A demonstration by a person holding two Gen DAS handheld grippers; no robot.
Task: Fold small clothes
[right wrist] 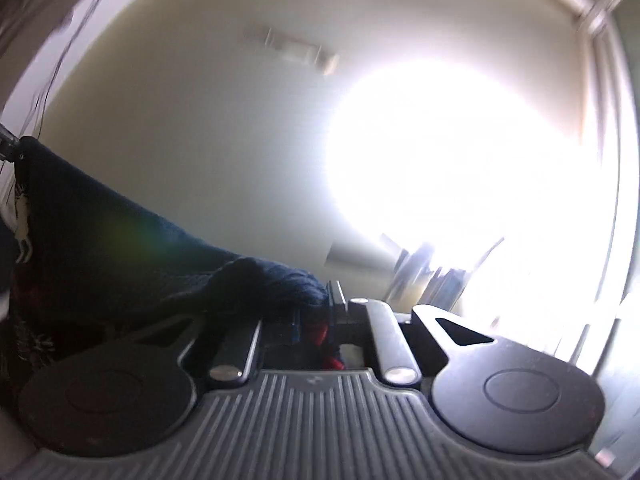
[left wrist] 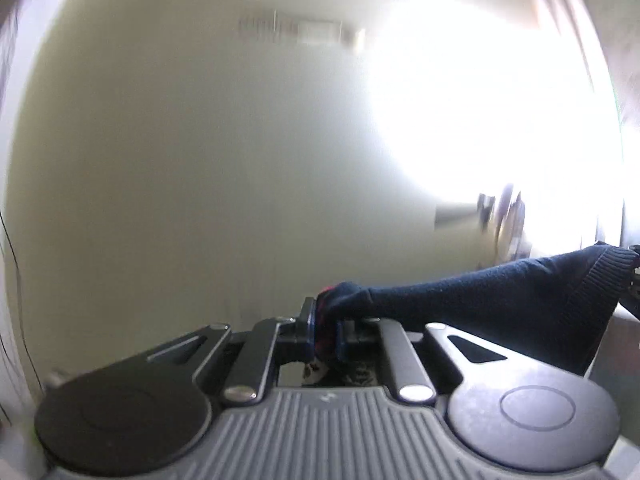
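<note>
A small dark navy knitted garment [left wrist: 500,300] with red and white patterning hangs stretched in the air between both grippers. In the left wrist view my left gripper [left wrist: 325,330] is shut on one bunched corner of it, and the cloth runs off to the right edge, where part of the other gripper shows. In the right wrist view my right gripper [right wrist: 316,320] is shut on another corner of the garment [right wrist: 120,256]; the knit sweeps up to the left, where the left gripper's tip [right wrist: 8,142] holds it. Both views point level at a wall.
A pale wall [left wrist: 200,140] fills both views, with a blurred vent [left wrist: 304,30] high up. A very bright window [left wrist: 500,100] glares at the right. Blurred items [right wrist: 432,276] stand near the window's base. No table surface shows.
</note>
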